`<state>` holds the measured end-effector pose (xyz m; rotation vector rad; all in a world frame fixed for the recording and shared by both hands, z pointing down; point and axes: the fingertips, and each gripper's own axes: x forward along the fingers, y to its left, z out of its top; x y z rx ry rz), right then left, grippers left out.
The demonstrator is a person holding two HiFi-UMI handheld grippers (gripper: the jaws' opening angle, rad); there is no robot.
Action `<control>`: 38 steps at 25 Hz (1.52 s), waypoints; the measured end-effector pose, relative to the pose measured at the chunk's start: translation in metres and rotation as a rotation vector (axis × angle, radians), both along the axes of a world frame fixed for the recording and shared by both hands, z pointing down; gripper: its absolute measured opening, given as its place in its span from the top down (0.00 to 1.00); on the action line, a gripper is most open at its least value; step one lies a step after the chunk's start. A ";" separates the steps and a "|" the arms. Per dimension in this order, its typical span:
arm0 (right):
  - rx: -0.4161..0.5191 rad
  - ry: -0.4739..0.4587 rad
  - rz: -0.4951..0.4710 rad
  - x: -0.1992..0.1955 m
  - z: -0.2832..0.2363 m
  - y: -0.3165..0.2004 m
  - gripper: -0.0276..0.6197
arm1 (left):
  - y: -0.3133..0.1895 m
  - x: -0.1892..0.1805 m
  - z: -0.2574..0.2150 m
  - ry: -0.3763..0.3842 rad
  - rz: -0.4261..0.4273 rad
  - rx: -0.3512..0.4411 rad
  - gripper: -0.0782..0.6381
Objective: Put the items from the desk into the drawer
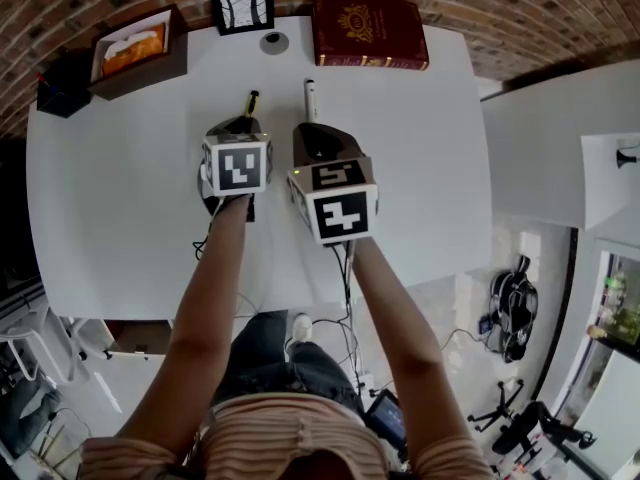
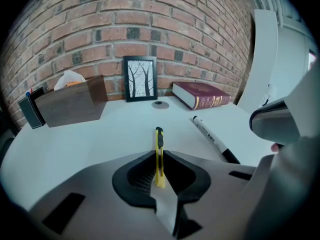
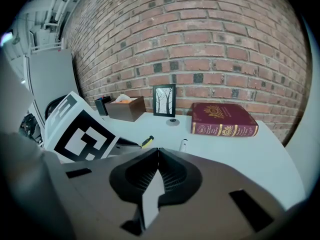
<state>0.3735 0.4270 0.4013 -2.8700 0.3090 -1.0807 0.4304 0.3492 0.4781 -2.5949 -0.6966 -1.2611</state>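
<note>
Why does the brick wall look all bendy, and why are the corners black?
Left gripper view: the wide lens bows the brick wall and darkens the corners, while the yellow knife stays sharp. Right gripper view: the same bowed bricks and black corners, with the book crisp. Head view: the white desk has curved edges under soft, even light with only faint shadows.

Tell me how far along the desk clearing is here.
Done: nothing visibly; no item is seen in a drawer. In hand: the left tool is clamped on the yellow utility knife, which lies on the desk; the right tool is shut and empty. Left: the knife, marker, book, picture frame and tissue box are all on the desk.
</note>
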 end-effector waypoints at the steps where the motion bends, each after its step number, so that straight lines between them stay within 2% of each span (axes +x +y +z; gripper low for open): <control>1: 0.000 -0.002 0.003 0.000 0.000 0.000 0.93 | 0.000 0.001 -0.002 0.008 0.000 -0.006 0.82; 8: -0.008 0.017 -0.004 0.002 -0.005 -0.002 0.93 | -0.003 0.010 -0.027 0.078 -0.012 -0.095 0.82; 16: -0.006 0.052 0.012 0.007 -0.028 -0.007 0.93 | -0.029 0.017 -0.076 0.191 -0.042 -0.183 0.82; 20: -0.016 0.085 0.000 0.009 -0.045 -0.017 0.93 | -0.044 0.019 -0.105 0.272 -0.062 -0.220 0.82; 32: 0.003 0.174 -0.015 0.005 -0.086 -0.047 0.93 | -0.084 0.007 -0.171 0.387 -0.103 -0.264 0.82; 38: 0.022 0.231 -0.054 0.005 -0.109 -0.068 0.93 | -0.107 -0.005 -0.199 0.443 -0.132 -0.285 0.82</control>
